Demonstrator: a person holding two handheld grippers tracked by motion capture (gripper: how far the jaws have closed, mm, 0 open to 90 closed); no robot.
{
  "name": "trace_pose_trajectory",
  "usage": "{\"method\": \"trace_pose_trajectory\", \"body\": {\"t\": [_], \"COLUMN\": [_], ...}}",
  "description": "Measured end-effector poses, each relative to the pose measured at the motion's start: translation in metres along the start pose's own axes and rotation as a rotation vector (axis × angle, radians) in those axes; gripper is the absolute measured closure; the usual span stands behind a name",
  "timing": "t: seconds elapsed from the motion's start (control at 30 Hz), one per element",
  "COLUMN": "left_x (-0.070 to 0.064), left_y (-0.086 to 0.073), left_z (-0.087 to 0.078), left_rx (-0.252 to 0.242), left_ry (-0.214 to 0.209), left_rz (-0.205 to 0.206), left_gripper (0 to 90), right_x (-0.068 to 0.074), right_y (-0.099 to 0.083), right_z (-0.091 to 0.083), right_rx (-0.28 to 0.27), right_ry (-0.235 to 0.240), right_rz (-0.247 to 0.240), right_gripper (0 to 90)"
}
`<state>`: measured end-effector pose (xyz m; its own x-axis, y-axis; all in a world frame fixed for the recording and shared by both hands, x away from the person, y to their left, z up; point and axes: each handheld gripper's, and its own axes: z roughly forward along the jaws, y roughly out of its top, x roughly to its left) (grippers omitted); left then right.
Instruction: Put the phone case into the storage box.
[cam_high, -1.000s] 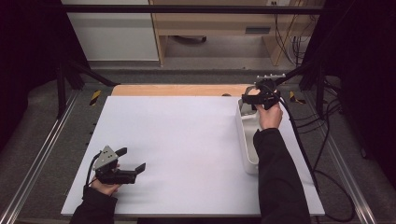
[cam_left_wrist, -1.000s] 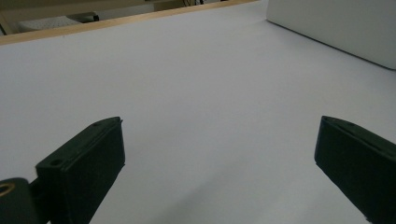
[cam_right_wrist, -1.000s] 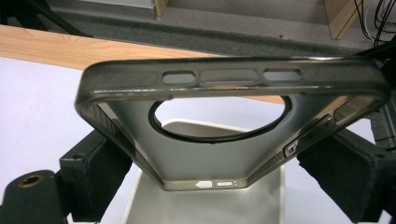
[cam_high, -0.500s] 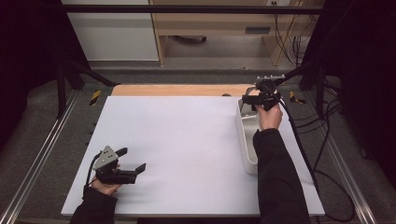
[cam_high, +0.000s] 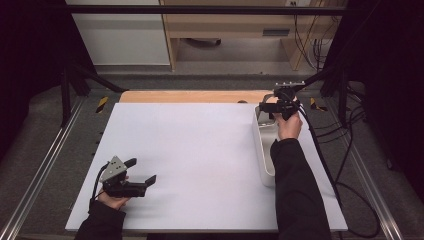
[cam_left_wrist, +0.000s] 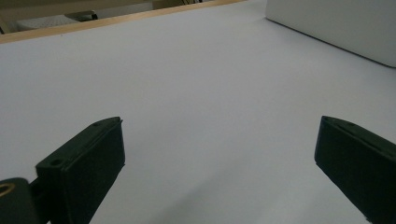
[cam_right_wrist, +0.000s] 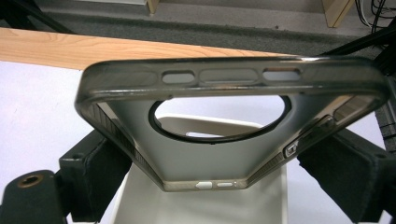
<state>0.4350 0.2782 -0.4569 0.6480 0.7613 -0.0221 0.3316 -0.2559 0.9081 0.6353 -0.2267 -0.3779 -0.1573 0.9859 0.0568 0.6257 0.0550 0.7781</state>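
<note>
My right gripper (cam_high: 272, 103) hangs over the far end of a long white tray (cam_high: 263, 150), shut on a smoky translucent phone case (cam_right_wrist: 233, 154). The case has a large round camera hole and is pinched by its two long sides, its open face up toward the camera. In the right gripper view the jaws of the right gripper (cam_right_wrist: 224, 175) press on both edges. My left gripper (cam_high: 143, 170) rests at the near left of the white table (cam_high: 200, 145), open with nothing between its jaws. In its own view the left gripper (cam_left_wrist: 219, 163) looks across bare table toward the tray (cam_left_wrist: 336, 23).
The tray lies along the table's right side. A wooden strip (cam_high: 190, 96) borders the far edge. Metal rails (cam_high: 45, 165) run down both sides, and cables (cam_high: 340, 150) trail off to the right.
</note>
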Motion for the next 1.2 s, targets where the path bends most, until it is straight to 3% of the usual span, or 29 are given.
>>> {"method": "trace_pose_trajectory", "body": {"t": [0.57, 1.2], "left_x": [0.000, 0.000], "left_y": [0.000, 0.000], "left_z": [0.000, 0.000], "left_rx": [0.000, 0.004], "left_ry": [-0.003, -0.007], "left_rz": [0.002, 0.005], "left_gripper": [1.2, 1.2], "right_x": [0.004, 0.009], "right_y": [-0.006, -0.008], "right_z": [0.011, 0.016], "right_rx": [0.040, 0.021], "right_ry": [-0.038, -0.071], "right_rz": [-0.012, -0.028], "right_gripper": [11.3, 7.7]}}
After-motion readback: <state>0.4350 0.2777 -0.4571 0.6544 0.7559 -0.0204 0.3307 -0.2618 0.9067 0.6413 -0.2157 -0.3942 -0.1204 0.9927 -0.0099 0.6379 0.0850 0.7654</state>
